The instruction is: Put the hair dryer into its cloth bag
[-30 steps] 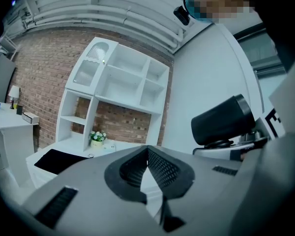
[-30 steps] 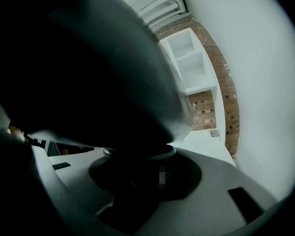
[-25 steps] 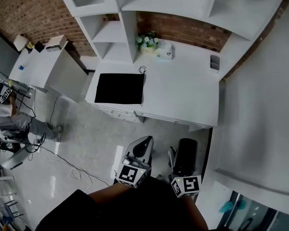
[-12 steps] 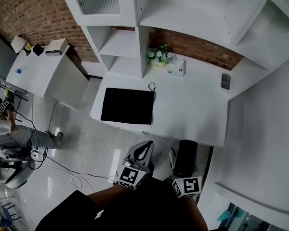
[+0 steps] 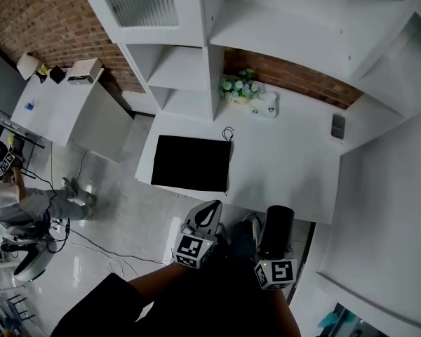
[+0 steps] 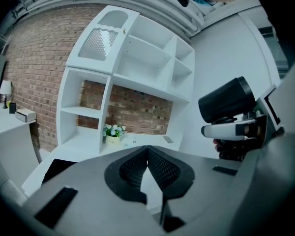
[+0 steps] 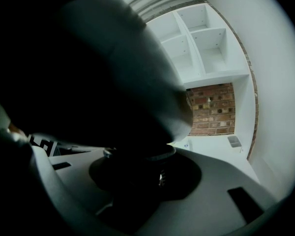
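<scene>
Hair dryer [image 5: 277, 227] in right tongs [image 7: 137, 178], barrel pointing toward counter [image 5: 289, 168]

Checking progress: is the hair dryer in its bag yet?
Out: the right gripper holds the hair dryer; the cloth bag lies flat on the counter.

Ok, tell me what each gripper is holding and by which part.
The right gripper is clamped on the hair dryer, by its handle just below the black barrel. The left gripper is shut with nothing in it.
</scene>
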A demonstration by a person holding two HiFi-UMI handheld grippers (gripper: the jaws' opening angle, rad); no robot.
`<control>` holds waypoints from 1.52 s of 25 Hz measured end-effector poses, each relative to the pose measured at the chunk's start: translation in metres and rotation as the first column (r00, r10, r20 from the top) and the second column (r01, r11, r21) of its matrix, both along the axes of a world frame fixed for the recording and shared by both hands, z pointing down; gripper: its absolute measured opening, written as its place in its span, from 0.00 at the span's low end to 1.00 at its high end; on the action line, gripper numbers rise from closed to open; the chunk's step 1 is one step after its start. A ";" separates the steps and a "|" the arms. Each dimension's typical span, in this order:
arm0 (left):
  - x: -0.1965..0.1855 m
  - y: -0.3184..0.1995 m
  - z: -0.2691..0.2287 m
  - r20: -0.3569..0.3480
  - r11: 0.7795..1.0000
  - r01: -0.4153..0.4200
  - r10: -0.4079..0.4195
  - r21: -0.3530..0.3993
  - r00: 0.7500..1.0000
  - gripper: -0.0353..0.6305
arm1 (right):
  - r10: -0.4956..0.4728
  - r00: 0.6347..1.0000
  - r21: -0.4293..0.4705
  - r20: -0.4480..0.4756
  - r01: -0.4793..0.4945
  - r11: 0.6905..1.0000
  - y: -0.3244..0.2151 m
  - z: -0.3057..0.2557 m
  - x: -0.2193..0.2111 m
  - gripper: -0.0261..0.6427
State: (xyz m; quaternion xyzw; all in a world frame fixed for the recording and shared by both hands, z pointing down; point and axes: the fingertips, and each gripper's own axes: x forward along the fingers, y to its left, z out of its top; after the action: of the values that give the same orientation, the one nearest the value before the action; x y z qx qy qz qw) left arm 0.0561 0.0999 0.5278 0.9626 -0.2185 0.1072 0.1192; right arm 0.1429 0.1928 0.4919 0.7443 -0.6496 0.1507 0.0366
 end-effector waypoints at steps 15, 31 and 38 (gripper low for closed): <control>0.053 -0.071 0.058 0.158 0.999 0.045 -0.046 0.006 0.986 0.08 | -0.134 0.991 -0.025 0.001 0.134 0.991 -0.073 0.034 0.062 0.29; 0.072 -0.110 0.191 0.418 0.984 0.095 -0.024 -0.150 0.908 0.09 | -0.253 0.967 -0.125 0.036 0.255 0.959 -0.125 0.074 0.105 0.29; 0.077 -0.119 0.250 0.525 0.963 0.104 0.045 -0.250 0.850 0.24 | -0.299 0.953 -0.132 0.048 0.303 0.944 -0.138 0.074 0.111 0.29</control>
State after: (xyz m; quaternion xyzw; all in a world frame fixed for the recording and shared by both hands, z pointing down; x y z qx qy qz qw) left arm 0.1327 -0.0188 0.7782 0.8676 -0.2410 0.3929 0.1864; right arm 0.2541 0.0543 0.5655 0.6299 -0.7441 0.1982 0.1015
